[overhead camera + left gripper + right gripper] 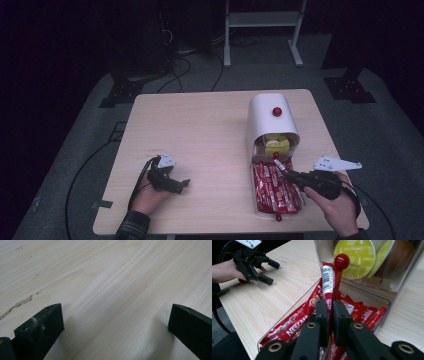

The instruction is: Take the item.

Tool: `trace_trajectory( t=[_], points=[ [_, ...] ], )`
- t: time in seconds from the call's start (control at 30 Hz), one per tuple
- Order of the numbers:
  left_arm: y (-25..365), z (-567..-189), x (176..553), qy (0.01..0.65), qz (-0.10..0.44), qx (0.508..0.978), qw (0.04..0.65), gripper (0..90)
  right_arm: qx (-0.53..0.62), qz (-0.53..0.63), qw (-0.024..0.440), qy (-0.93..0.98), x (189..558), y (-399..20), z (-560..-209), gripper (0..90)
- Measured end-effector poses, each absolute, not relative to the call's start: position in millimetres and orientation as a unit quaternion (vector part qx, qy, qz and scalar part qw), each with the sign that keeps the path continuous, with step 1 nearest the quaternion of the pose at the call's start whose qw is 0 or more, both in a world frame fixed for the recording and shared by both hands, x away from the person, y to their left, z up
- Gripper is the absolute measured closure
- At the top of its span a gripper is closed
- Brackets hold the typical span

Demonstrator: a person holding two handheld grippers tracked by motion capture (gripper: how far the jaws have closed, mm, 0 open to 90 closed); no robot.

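Right gripper view has my right gripper (331, 311) with its fingers clamped on one red coffee stick (328, 281), lifted over the tray of sticks (287, 327) at lower centre. I judge the thin sachet could slip or bend, or knock the red knob (341, 261) on the capsule holder (392, 270) above. Left gripper (167, 181) rests on the desk (200, 130), fingers apart.
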State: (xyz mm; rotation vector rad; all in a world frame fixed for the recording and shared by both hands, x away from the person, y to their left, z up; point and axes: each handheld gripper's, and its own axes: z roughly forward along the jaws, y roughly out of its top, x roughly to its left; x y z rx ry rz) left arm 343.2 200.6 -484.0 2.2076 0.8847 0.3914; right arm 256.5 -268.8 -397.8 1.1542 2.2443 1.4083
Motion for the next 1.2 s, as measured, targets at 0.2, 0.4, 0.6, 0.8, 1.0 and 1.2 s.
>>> trace_trajectory(
  t=[0.2, 0.4, 0.6, 0.8, 1.0, 1.2],
  points=[
    [201, -484, 343, 0.343, 0.152, 0.855, 0.358, 0.0, 0.401, 0.48, 0.127, 0.77, 255, -273, -399, 83.2],
    [201, -484, 343, 0.343, 0.152, 0.855, 0.358, 0.0, 0.408, 0.479, 0.132, 0.766, 253, -281, -400, 83.2],
    [201, -484, 343, 0.343, 0.152, 0.855, 0.358, 0.0, 0.416, 0.481, 0.139, 0.759, 253, -289, -399, 83.2],
    [201, -484, 343, 0.343, 0.152, 0.855, 0.358, 0.0, 0.422, 0.48, 0.146, 0.755, 253, -296, -398, 83.2],
    [201, -484, 343, 0.343, 0.151, 0.855, 0.358, 0.0, 0.433, 0.479, 0.153, 0.748, 252, -306, -400, 83.2],
    [201, -484, 343, 0.343, 0.152, 0.855, 0.357, 0.0, 0.441, 0.48, 0.163, 0.741, 254, -315, -400, 83.2]
  ],
)
